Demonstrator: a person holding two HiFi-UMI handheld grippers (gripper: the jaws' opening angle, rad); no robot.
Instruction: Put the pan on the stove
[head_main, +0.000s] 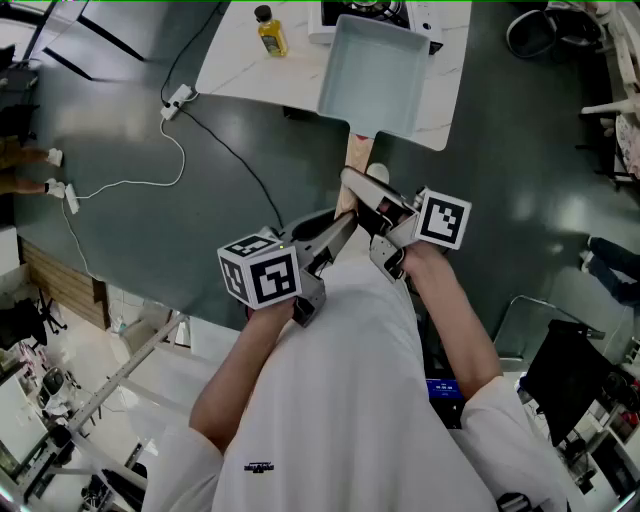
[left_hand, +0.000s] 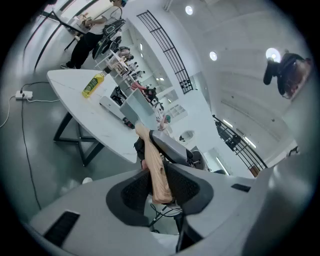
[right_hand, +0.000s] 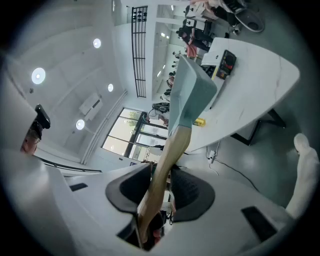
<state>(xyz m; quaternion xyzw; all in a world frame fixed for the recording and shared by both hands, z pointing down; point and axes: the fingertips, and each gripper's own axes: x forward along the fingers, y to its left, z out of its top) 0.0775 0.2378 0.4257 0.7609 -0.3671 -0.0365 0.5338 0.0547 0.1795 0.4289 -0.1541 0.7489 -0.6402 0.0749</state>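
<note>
Glossy dark grey floor surrounds a white, faintly veined desk (head_main: 240, 50) carrying a stove (head_main: 322, 22). Just short of the stove, held clear of the desk, is the pan (head_main: 372, 80): square, deep-walled and smooth pale blue. Its long, tapered, light-grained wooden handle (head_main: 357, 160) points away from the stove. The left claw (left_hand: 159, 185) is clamped on the handle's end between ribbed black pads. The right claw (right_hand: 159, 187) pinches the same handle closer to the stove, so the pan juts out beyond both. A yellow oil bottle (head_main: 270, 30) stands left of the stove.
</note>
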